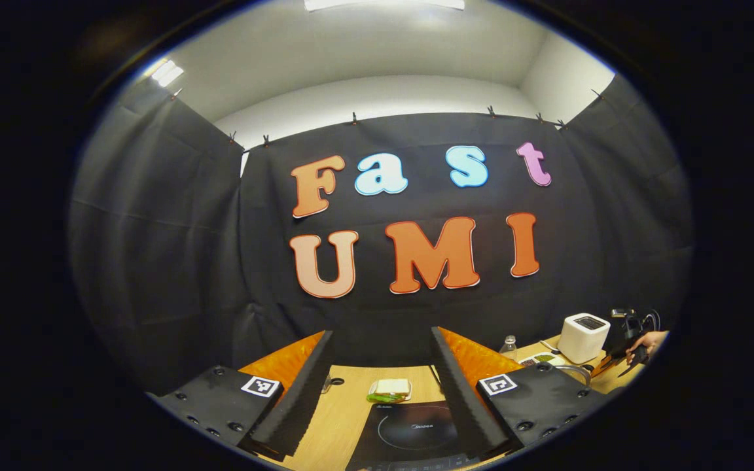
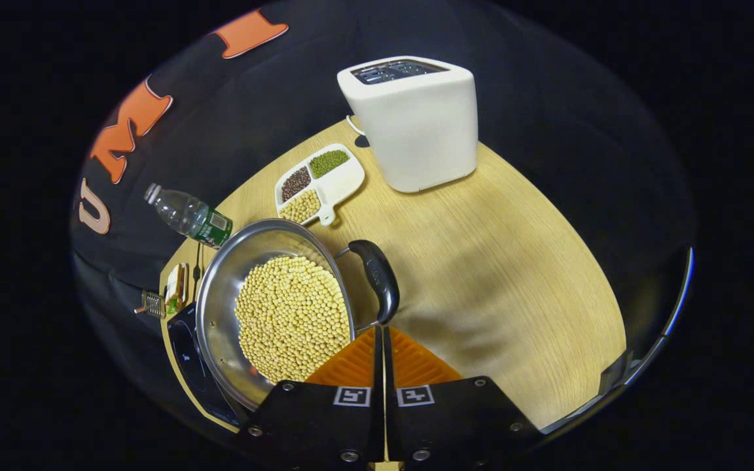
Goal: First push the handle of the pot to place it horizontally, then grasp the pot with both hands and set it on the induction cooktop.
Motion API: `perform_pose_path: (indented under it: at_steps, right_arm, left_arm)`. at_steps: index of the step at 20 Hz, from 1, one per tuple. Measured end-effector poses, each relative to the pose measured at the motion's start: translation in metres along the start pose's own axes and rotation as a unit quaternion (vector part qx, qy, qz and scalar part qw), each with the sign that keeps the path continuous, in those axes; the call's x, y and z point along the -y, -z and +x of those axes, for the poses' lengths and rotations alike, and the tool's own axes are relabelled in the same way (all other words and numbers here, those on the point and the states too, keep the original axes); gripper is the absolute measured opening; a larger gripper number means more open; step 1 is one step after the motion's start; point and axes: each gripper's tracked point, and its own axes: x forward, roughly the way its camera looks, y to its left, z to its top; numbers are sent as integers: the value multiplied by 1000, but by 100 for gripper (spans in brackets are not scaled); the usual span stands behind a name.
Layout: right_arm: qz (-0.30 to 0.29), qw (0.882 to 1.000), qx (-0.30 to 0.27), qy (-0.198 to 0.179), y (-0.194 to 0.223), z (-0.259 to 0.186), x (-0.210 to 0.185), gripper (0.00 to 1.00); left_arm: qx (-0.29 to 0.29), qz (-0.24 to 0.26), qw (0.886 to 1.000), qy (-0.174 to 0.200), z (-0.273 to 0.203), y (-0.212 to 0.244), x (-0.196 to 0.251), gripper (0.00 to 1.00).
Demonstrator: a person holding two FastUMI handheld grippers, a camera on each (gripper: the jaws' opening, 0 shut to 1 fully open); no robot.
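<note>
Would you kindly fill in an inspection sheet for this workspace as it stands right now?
Surface: wooden table, bare to the right of the pot.
Job's things: steel pot full of pale beans, its black handle facing the right hand-held gripper; induction cooktop below the left hand-held gripper.
Clutter: white toaster, divided dish of beans, plastic bottle, sandwich.
Grippers: left hand-held gripper open over the cooktop; right hand-held gripper shut, tips just short of the handle.
Cables: a white lead behind the toaster.
Surroundings: black cloth wall, ceiling light.
</note>
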Motion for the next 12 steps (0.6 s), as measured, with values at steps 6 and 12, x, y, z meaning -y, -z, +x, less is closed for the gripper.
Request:
perform_pose_path:
  at_steps: [6,12]
  right_arm:
    - [-65,997,51,-4,-11,-39,-10,28]
    - [-123,990,66,-20,-6,-49,-29,61]
  left_arm:
    - [-79,-2,995,60,31,67,62,96]
    - [-187,-6,973,132,48,139,134,96]
